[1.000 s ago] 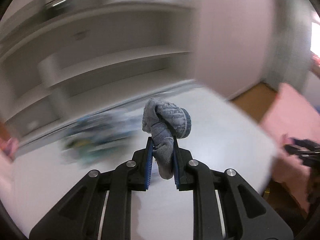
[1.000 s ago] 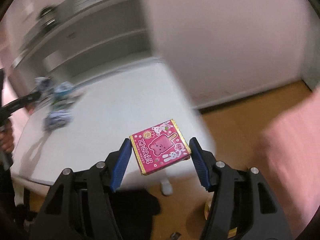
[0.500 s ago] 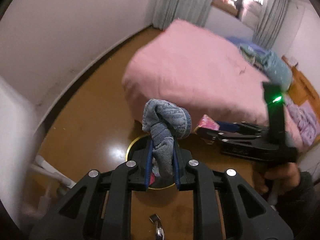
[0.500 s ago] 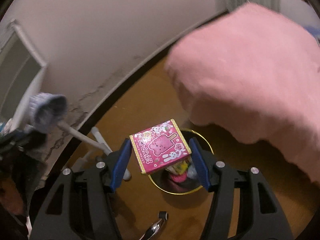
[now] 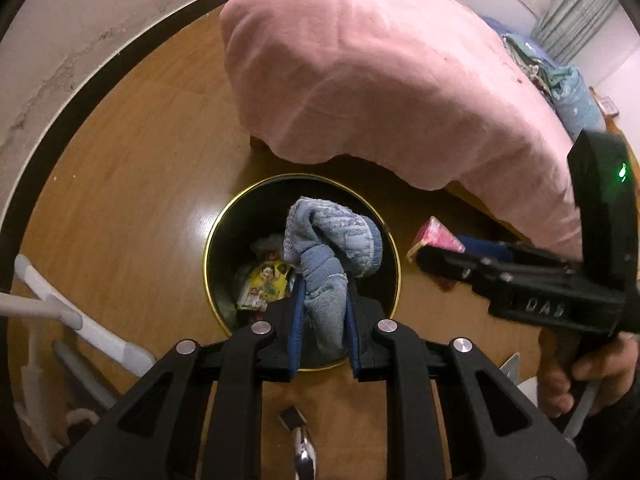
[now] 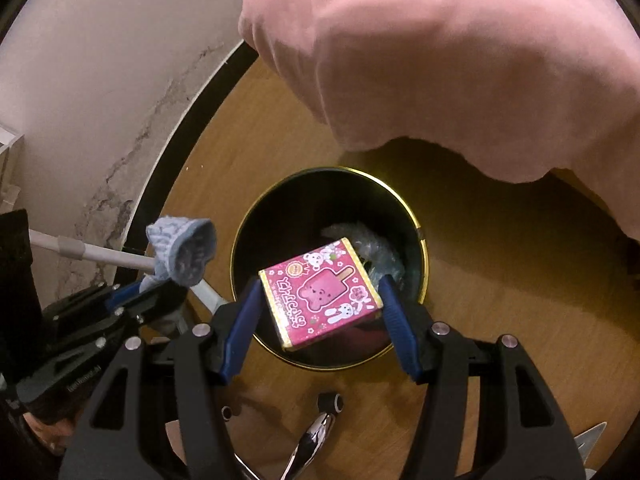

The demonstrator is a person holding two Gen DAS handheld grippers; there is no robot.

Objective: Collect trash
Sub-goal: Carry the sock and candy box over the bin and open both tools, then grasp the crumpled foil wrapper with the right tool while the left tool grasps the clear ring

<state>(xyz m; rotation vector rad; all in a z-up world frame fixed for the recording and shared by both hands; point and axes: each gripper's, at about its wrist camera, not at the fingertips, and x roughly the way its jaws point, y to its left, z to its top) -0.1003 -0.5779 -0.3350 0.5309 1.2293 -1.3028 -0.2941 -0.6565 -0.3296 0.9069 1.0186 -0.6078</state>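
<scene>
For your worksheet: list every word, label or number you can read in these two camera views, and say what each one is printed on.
"DAS": raised letters on the side of the right gripper body, seen from the left wrist view.
Pink box held in the right gripper: a line of printed characters beside the ice-lolly picture, too stylised and small to read.
Yellow packet in the bin: print too small to read.
Left gripper body: pale lettering, too blurred to read.

Pink blanket [image 5: 380, 76] draped over bed, hanging near floor. Wooden floor [image 5: 132, 184], white wall [image 6: 100, 80] with dark baseboard [image 5: 68, 92]. White furniture legs [image 5: 80, 320] at left. Blue bedding [image 5: 576, 92] far right.
</scene>
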